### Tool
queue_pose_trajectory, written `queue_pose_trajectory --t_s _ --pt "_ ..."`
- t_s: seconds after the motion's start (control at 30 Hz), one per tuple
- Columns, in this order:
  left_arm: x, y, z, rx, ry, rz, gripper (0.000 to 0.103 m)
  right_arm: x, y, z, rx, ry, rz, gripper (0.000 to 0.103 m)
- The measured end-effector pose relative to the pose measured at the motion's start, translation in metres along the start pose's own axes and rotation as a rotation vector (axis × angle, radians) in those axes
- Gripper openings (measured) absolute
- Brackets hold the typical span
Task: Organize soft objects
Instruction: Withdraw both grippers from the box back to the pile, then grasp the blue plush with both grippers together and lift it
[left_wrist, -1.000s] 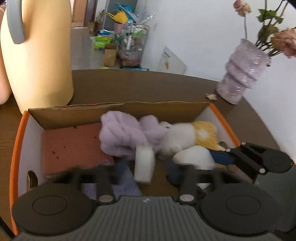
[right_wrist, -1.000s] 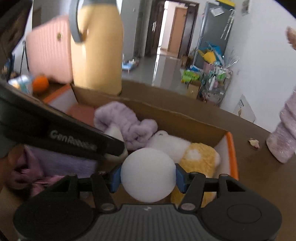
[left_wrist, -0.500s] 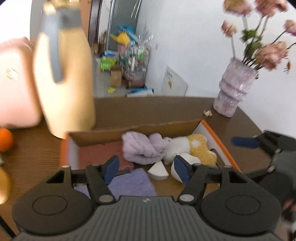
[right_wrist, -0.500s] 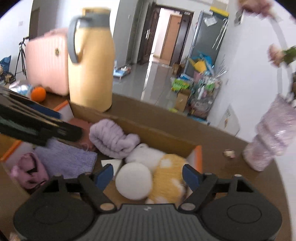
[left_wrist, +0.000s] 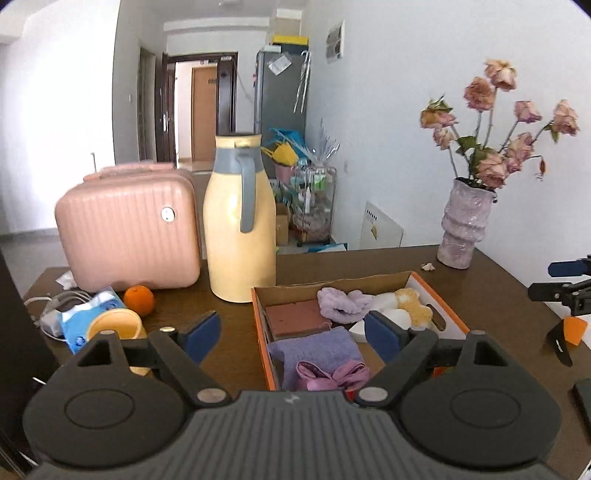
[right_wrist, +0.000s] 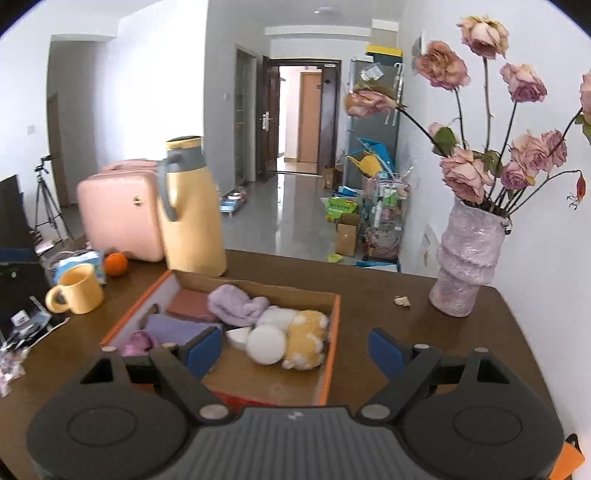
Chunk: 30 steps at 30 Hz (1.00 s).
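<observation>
An orange-rimmed cardboard box sits on the brown table. It holds a lilac knotted plush, a white and yellow plush toy, a white ball, a white wedge sponge, a brick-red sponge, a purple cloth and a pink bow. My left gripper is open and empty, held back above the box's near end. My right gripper is open and empty, also back from the box.
A yellow thermos jug and a pink case stand behind the box. An orange, a yellow mug and a blue packet lie to the left. A vase of dried roses stands at the right.
Both grippers let go of their objects in the box, opened and pulled back and up. The white ball and the white wedge sponge now lie in the box.
</observation>
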<state>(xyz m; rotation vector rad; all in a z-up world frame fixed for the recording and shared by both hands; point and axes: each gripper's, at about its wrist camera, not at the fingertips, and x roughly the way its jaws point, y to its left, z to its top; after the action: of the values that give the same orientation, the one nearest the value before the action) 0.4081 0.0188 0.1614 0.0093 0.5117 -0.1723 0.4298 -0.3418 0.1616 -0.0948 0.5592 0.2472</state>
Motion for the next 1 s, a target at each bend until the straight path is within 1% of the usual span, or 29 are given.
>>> queue_pose_trajectory --t_s 0.07,0.13,0.23,0.3,0.33,0.37,0.43,0.47,0.5,0.53,0.57,0.63,0.67,0.7,0.8,0.87,0.93,1.0 --pt "-0.016 -0.005 -0.003 0.027 -0.018 0.002 0.087 -0.01 0.011 -0.002 -0.014 -0.011 0.002 0.086" --pt "-0.032 -0.008 -0.008 0.038 -0.046 0.015 0.087 -0.024 0.02 -0.006 -0.016 -0.04 0.002 0.086" --pt "-0.051 -0.012 -0.024 0.033 -0.102 0.058 0.089 -0.048 0.033 -0.024 -0.001 -0.131 -0.004 0.087" --pt "-0.063 -0.017 -0.042 0.048 -0.137 0.091 0.089 -0.06 0.041 -0.04 0.0 -0.17 -0.007 0.087" --pt "-0.07 -0.019 -0.052 0.058 -0.157 0.095 0.089 -0.066 0.046 -0.051 -0.004 -0.184 -0.017 0.087" --pt "-0.078 -0.021 -0.062 0.067 -0.182 0.088 0.09 -0.071 0.05 -0.059 -0.007 -0.195 -0.023 0.087" --pt "-0.096 -0.023 -0.086 0.069 -0.231 0.076 0.097 -0.084 0.058 -0.082 -0.001 -0.219 -0.021 0.087" --pt "-0.103 -0.024 -0.1 0.063 -0.255 0.061 0.097 -0.09 0.06 -0.093 0.009 -0.228 -0.013 0.088" --pt "-0.108 -0.023 -0.114 0.053 -0.261 0.046 0.097 -0.095 0.063 -0.106 0.015 -0.234 -0.004 0.091" --pt "-0.112 -0.024 -0.131 0.042 -0.245 0.037 0.097 -0.101 0.067 -0.121 0.017 -0.238 0.003 0.095" --pt "-0.114 -0.025 -0.147 0.041 -0.229 0.034 0.097 -0.106 0.071 -0.137 0.016 -0.242 0.002 0.097" --pt "-0.12 -0.029 -0.178 0.055 -0.213 0.047 0.097 -0.112 0.078 -0.167 0.011 -0.239 0.002 0.098" --pt "-0.124 -0.031 -0.194 0.052 -0.203 0.056 0.097 -0.115 0.082 -0.183 0.013 -0.224 -0.002 0.098" --pt "-0.128 -0.03 -0.207 0.036 -0.187 0.055 0.097 -0.118 0.086 -0.197 0.013 -0.213 -0.003 0.098" --pt "-0.141 -0.023 -0.242 -0.035 -0.137 0.019 0.097 -0.129 0.097 -0.24 0.017 -0.19 0.012 0.098" --pt "-0.143 -0.018 -0.253 -0.036 -0.102 0.005 0.097 -0.128 0.098 -0.256 0.042 -0.153 0.029 0.098" --pt "-0.14 -0.014 -0.253 -0.021 -0.079 0.029 0.097 -0.12 0.098 -0.263 0.057 -0.096 0.034 0.098" --pt "-0.136 -0.011 -0.25 -0.02 -0.082 0.034 0.097 -0.113 0.099 -0.265 0.066 -0.078 -0.01 0.098"
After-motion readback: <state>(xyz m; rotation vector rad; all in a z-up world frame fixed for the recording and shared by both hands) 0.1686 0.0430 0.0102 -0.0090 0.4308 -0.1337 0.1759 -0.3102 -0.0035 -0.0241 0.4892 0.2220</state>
